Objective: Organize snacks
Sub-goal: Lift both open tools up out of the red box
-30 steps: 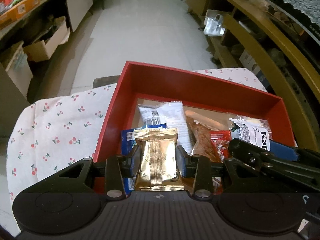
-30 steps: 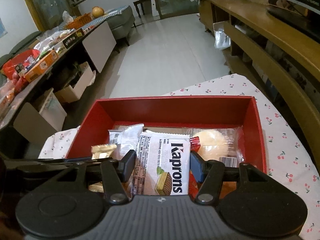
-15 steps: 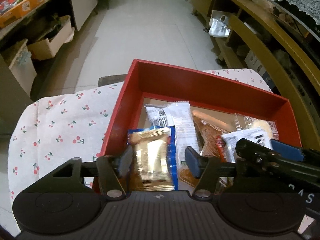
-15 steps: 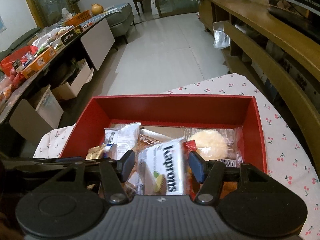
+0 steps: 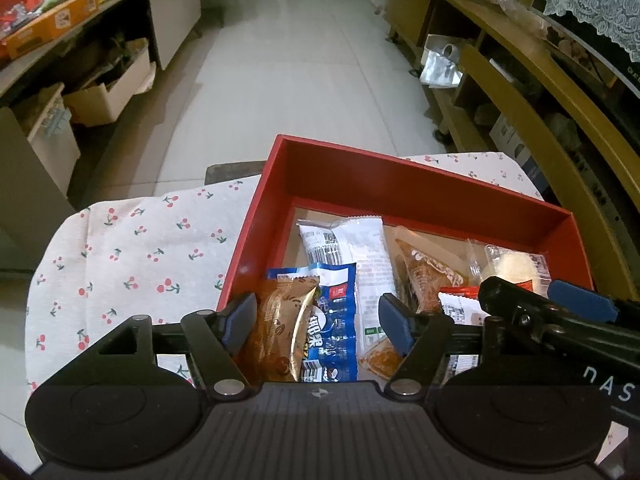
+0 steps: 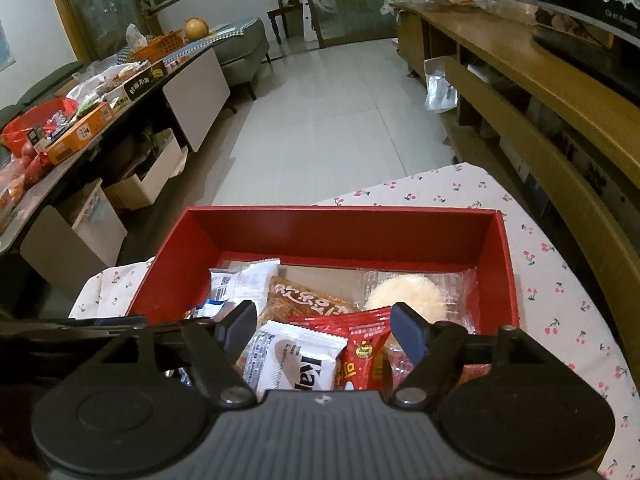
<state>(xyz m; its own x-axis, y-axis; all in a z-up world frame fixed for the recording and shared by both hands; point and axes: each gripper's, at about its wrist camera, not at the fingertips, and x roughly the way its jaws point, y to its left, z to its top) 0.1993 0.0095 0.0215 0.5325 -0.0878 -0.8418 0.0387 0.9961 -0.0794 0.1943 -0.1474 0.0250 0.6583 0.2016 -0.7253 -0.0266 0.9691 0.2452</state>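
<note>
Now both jaws have just been opening, the left gripper (image 5: 318,320) spreading clear of the gold packet (image 5: 280,332) and the right gripper (image 6: 324,330) clear of the white wafer pack (image 6: 294,364), each snack lying at 6 o'clock in the red box (image 6: 340,236), so both grippers are best lifting straight up without snagging wrappers.

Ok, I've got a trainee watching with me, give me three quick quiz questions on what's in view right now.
1. True or false: the left tool is clamped on the gold packet.
2. Where do the snacks lie: A) red box, B) cherry cloth, C) floor?
3. The right tool hangs over which white packet?

Key: 1 false, both tools' jaws have just been opening and stand clear; 2 A; 3 the wafer packet.
</note>
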